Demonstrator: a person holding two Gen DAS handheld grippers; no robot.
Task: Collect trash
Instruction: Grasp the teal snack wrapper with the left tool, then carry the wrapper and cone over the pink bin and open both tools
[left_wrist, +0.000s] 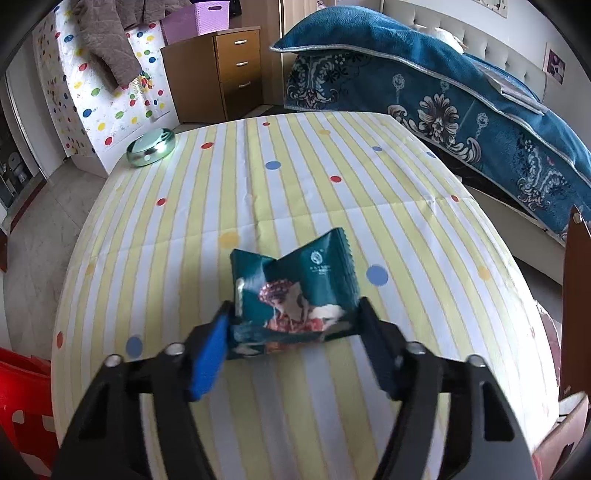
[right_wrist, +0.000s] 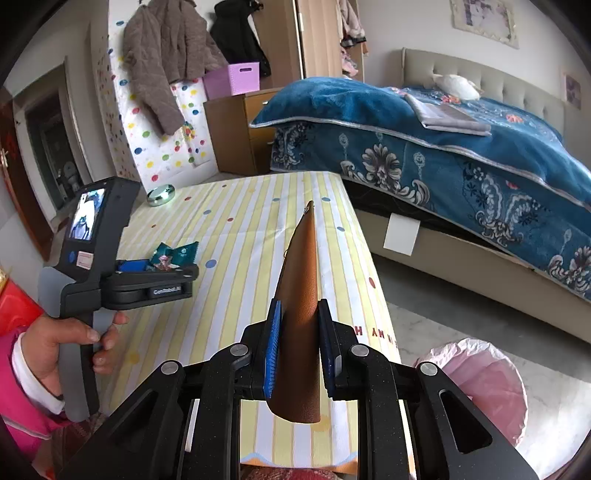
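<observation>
A crumpled teal snack wrapper (left_wrist: 295, 291) sits between the fingers of my left gripper (left_wrist: 293, 317), which is shut on it just above the striped tablecloth (left_wrist: 280, 184). In the right wrist view the wrapper (right_wrist: 175, 254) shows in the left gripper (right_wrist: 155, 267) over the table's left side. My right gripper (right_wrist: 299, 343) is shut on a brown leather-like sheet (right_wrist: 301, 295) that stands on edge and points away over the table. A bin lined with a pink bag (right_wrist: 484, 384) stands on the floor right of the table.
A round green metallic tin (left_wrist: 150, 147) lies at the table's far left corner. A bed with a blue blanket (right_wrist: 461, 155) fills the right side. A wooden drawer unit (left_wrist: 221, 74) stands behind the table. A red stool (left_wrist: 22, 398) is at the near left.
</observation>
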